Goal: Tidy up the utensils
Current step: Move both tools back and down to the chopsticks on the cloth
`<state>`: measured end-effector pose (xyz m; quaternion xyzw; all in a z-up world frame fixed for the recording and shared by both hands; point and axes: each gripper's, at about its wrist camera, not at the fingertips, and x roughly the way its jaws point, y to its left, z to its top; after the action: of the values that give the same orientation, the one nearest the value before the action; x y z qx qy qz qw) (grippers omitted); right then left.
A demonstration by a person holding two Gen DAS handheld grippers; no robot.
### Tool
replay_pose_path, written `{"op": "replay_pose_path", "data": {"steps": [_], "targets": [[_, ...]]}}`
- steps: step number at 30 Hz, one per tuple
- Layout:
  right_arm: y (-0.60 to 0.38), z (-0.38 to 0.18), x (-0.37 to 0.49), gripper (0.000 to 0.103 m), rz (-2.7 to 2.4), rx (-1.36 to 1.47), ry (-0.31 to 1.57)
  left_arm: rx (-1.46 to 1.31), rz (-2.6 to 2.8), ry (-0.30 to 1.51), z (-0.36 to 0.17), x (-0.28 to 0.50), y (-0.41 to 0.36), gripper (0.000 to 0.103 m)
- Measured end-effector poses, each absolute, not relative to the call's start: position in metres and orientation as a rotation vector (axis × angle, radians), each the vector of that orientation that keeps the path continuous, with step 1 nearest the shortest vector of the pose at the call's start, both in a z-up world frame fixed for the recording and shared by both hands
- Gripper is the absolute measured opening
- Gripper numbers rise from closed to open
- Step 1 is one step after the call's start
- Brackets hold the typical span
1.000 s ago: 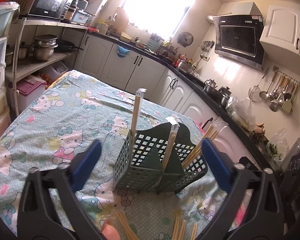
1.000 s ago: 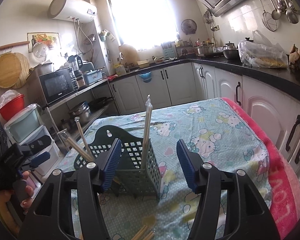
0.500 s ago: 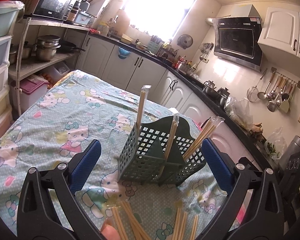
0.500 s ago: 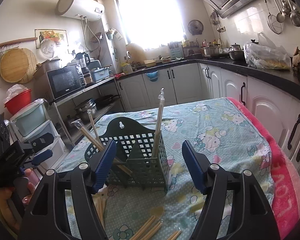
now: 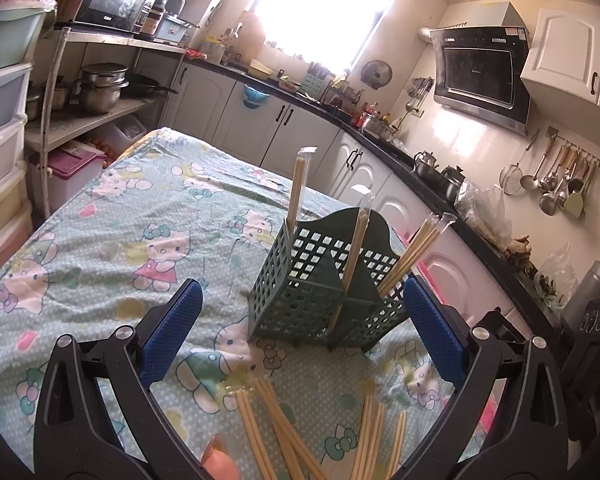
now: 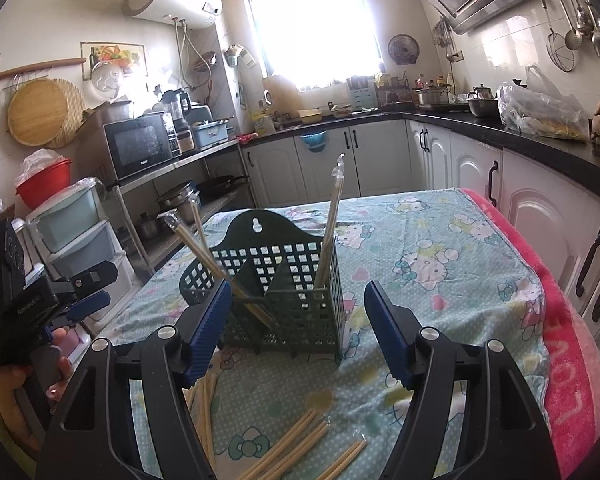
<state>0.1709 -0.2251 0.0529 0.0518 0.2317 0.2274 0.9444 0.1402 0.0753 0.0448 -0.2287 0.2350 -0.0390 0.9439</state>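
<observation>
Standing wide and empty, the left gripper and right gripper face the caddy on the worktop, some chopsticks already upright inside. Next, I judge, one must drop to the loose chopsticks lying just before it.

I see a sunlit window on the far wall, white cabinets under a black counter at right, and a microwave shelved left.
</observation>
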Motion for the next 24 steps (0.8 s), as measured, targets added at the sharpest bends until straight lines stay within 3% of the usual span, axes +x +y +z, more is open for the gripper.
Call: {"op": "replay_pose_path", "data": {"steps": [24], "targets": [[-0.225,0.025,0.152,0.066,0.485,0.079,0.568,-0.452,-0.039,0.607,0.012,0.127,0.08,0.092]]}}
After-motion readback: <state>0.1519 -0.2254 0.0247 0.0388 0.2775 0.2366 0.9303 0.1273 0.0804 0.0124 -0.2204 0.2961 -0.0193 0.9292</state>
